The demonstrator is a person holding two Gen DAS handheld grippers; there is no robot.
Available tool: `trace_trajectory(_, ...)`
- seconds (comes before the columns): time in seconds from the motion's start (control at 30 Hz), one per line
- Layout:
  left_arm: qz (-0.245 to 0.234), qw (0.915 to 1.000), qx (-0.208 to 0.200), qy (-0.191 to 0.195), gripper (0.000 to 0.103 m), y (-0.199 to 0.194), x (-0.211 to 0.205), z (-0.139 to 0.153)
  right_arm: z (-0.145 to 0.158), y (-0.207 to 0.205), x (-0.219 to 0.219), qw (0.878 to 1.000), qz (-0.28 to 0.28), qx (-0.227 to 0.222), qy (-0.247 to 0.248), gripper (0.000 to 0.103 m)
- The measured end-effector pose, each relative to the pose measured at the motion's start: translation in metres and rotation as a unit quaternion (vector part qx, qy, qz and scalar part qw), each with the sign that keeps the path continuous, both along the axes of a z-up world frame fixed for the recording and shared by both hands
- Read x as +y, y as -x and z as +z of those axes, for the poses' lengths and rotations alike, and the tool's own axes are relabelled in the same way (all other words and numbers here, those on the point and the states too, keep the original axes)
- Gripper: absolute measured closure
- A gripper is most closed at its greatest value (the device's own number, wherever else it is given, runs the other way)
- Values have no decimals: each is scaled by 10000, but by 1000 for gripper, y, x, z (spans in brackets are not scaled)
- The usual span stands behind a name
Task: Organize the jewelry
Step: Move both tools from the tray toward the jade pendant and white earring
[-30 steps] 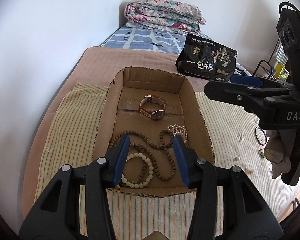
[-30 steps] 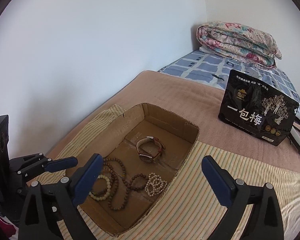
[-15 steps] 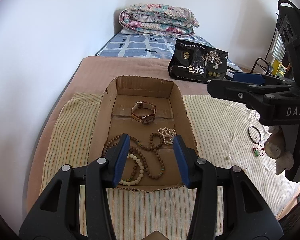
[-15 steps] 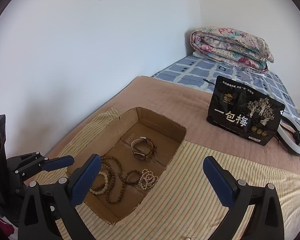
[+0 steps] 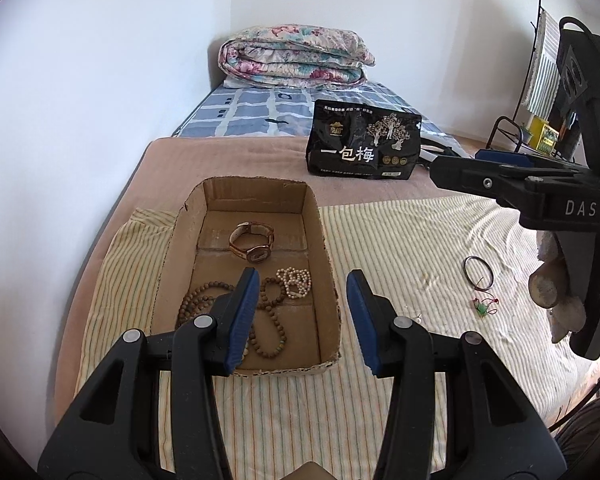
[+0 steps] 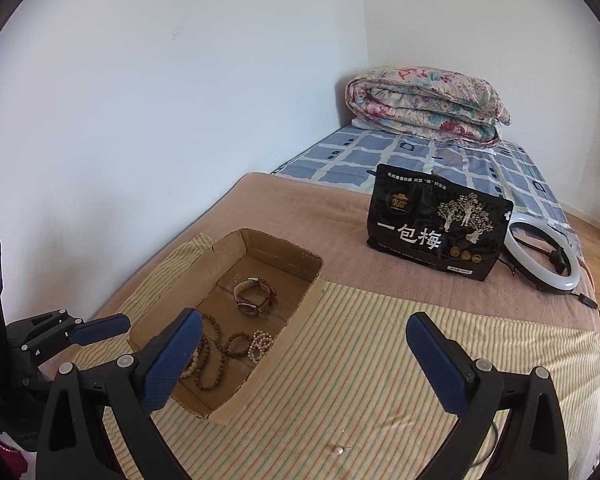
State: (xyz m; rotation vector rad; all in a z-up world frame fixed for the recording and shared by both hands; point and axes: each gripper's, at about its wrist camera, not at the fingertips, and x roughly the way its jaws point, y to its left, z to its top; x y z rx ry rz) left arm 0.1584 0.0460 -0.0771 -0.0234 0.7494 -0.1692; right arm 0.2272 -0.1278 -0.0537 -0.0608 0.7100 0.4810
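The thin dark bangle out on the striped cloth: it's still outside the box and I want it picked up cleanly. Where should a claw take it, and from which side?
Judging by its pose, take the dark bangle from above. It lies flat on the striped cloth, so pinch across the wire rim, one finger inside the ring and one outside. Choose the far arc, away from the red cord and green charm at its near edge. The open right claw is nearer.

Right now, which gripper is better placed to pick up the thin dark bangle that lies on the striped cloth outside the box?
Probably the right gripper. In the left wrist view its body hangs beside the bangle, and it is open. The left gripper, also open, sits over the cardboard box, farther from it.
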Motion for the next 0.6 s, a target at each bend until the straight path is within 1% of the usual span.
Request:
trace_trajectory(0.2,-184,9997,-150,-55,57,8,-23,12,8,12,-34,9996,-251,-96,-70,0)
trace_trajectory(0.33,-318,9993,-169,-44,57,13,-38,15,14,24,-61,9986,-493,-206,-4,0)
trace_trajectory(0.47,-455,9988,-161,-7,57,14,-52,13,19,36,-94,9970,-714,-288,49,0)
trace_trajectory(0.6,-600,9982,-90,13,57,13,-67,7,21,43,-128,9953,-931,-258,26,0)
